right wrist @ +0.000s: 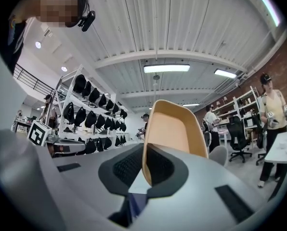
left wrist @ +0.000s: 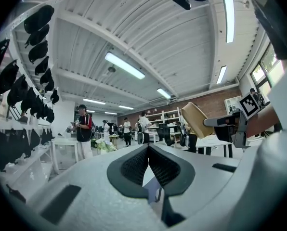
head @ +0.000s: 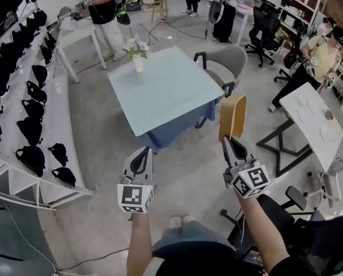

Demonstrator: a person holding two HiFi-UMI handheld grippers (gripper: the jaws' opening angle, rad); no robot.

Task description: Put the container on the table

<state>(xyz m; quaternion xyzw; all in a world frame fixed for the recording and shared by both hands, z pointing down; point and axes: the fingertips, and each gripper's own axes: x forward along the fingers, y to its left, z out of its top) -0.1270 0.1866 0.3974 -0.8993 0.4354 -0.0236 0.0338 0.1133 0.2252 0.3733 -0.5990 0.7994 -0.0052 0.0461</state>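
Aloft, container (head: 233,115) in right gripper (head: 228,140).

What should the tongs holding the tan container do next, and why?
Probably carry the container forward and left, over the table. The right tongs grip it by its rim, up in the air, not yet above the tabletop.

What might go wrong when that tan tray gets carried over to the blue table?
1. The right gripper pinches the container only by one edge, so it may tilt or slip out on the way.
2. A vase of flowers stands at the far corner of the table; setting down near it might knock it over.
3. The grey chair sits beside the table and could get bumped.
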